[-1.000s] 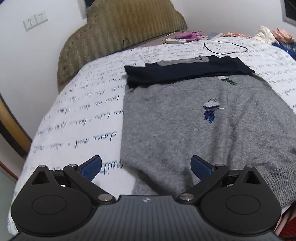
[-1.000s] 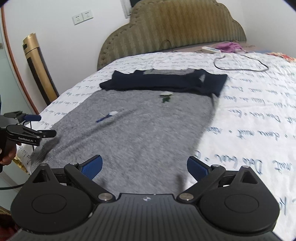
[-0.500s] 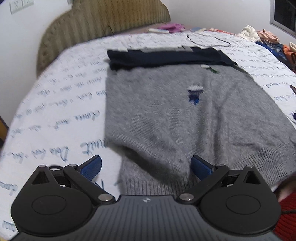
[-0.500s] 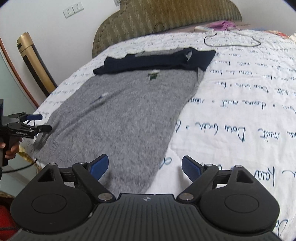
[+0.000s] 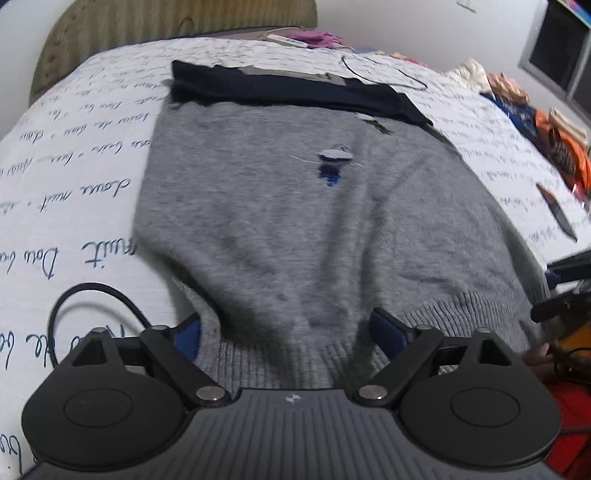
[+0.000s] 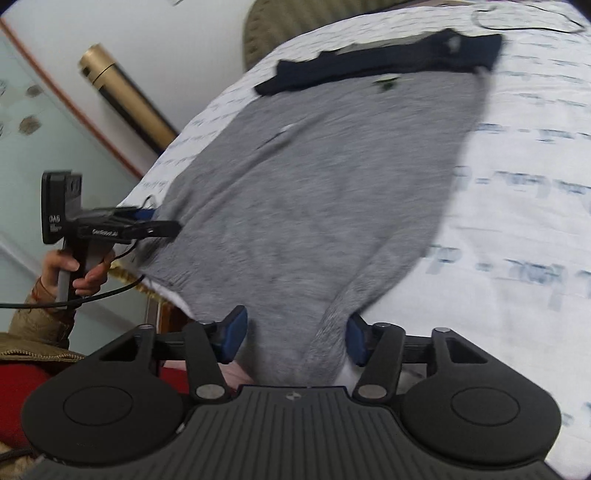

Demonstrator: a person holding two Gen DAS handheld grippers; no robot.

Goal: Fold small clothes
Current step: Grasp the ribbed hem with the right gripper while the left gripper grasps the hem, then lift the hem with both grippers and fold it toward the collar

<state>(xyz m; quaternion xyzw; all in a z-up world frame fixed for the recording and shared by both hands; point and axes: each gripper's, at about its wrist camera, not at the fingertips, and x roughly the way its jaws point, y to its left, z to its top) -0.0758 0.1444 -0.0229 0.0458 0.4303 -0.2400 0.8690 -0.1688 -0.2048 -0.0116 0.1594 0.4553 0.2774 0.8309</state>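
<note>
Left wrist view: black cable (image 5: 92,295) looping on the bedsheet (image 5: 74,166) at far left. Left gripper (image 5: 291,332) sitting at the near ribbed hem of the grey sweater (image 5: 314,206), jaws spread wide, hem lying between the blue pads (image 5: 386,330); pads not pinching fabric as far as I can see. Sweater lying flat on the bed, with a small blue-and-white embroidered motif (image 5: 332,166) mid-chest. Folded navy garment (image 5: 288,88) lying across the sweater's far end, touching it. Thin cable loop (image 5: 384,72) lying beyond that, near the headboard (image 5: 147,22). Pile of mixed clothes (image 5: 546,122) sitting at right edge of the bed. Right gripper's black fingers (image 5: 569,280) showing at the far right, beside the hem corner.

Right wrist view: left gripper (image 6: 159,225) showing at left, held by the left hand (image 6: 85,273), fingertips at the sweater's (image 6: 314,192) left hem corner; blurred, cannot tell contact. Right gripper (image 6: 295,336) partly open, a bunched hem corner of the sweater running down between its blue pads (image 6: 232,332); not clamped. Navy garment (image 6: 388,62) lying at the far end. Gold cylinder (image 6: 125,96) leaning by the wall, left of the bed.
</note>
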